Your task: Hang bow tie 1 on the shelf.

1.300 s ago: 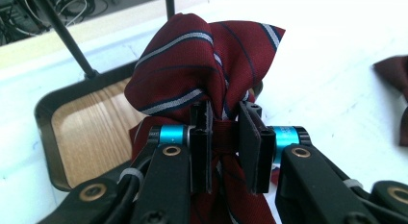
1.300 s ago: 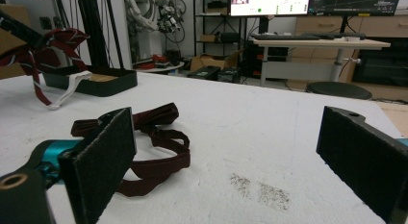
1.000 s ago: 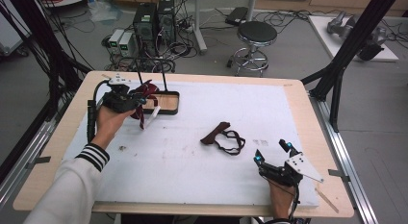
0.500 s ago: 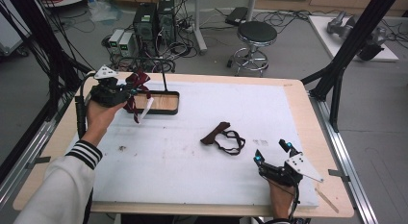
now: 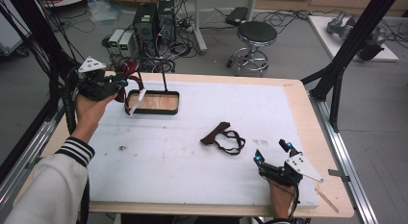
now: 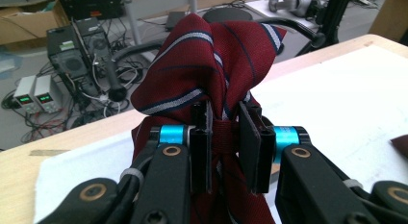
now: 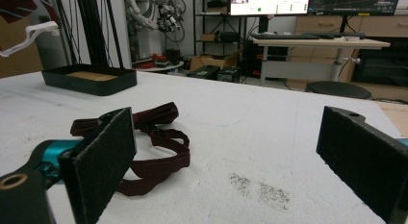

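Wide wooden desk (image 5: pixel 308 96) across the middle of the high view, topped by a white mat (image 5: pixel 202 137) over most of its surface. Black stool (image 5: pixel 256 34) on the floor beyond, upper centre of that frame, with computer boxes (image 5: pixel 154 15) to the upper left.

Shallow black tray (image 5: pixel 153 102) with a wooden bottom at the upper left of the mat; same tray at upper left in the right gripper view (image 7: pixel 89 79).

Dark red tie (image 6: pixel 202 70) with thin white and blue stripes bunched up at centre frame in the left gripper view, lifted off the desk, above the tray's left edge at the upper left of the high view (image 5: pixel 129 72). A white label strip (image 5: pixel 136 100) dangling from it down over the tray.

Left gripper (image 6: pixel 224 137) clenched on the tie, jaws pinching a narrow fold between them; held up in a hand at upper left in the high view (image 5: pixel 98 84).

Dark brown strap (image 5: pixel 223 137) lying flat, centre right of the mat; in the right gripper view (image 7: pixel 144 147), just ahead of the left jaw.

Right gripper (image 5: pixel 273 153) low at the lower right of the high view, jaws spread wide and released, grasping nothing.
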`<move>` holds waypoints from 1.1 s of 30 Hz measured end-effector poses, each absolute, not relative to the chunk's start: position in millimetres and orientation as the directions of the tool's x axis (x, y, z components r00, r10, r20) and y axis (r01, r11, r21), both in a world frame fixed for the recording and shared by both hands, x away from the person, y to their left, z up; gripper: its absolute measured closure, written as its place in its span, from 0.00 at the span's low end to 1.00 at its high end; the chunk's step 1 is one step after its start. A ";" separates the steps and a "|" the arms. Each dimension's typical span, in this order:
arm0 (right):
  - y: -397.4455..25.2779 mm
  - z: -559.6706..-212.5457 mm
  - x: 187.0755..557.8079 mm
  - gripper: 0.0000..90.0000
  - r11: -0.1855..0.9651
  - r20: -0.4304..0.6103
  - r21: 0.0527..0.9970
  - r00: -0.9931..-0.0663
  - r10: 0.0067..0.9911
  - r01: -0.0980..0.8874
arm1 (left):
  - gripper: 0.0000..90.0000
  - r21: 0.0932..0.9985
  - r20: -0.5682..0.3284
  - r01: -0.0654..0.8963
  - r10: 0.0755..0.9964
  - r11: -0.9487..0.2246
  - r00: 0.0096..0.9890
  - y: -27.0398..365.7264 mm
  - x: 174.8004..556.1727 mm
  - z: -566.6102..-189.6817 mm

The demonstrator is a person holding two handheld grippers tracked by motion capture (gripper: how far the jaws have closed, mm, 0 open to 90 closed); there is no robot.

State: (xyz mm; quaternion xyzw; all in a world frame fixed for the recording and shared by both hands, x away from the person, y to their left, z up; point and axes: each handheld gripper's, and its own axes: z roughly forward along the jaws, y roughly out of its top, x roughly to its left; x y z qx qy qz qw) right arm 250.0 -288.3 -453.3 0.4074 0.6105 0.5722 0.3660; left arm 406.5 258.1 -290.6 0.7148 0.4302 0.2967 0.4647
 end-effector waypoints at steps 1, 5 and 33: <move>-288.3 -453.3 250.0 0.06 0.013 0.019 0.997 -0.400 0.916 0.078 | 0.84 0.921 0.025 0.338 0.893 -0.196 0.449 259.5 407.3 -289.3; -288.1 -453.3 250.3 0.06 0.017 0.017 0.997 -0.400 0.917 0.081 | 0.84 0.926 0.024 0.331 0.901 -0.184 0.434 264.7 411.3 -284.9; -288.0 -453.1 251.0 0.06 0.019 0.016 0.996 -0.394 0.919 0.083 | 0.84 0.934 -0.033 0.351 0.957 -0.074 0.289 298.4 458.3 -279.4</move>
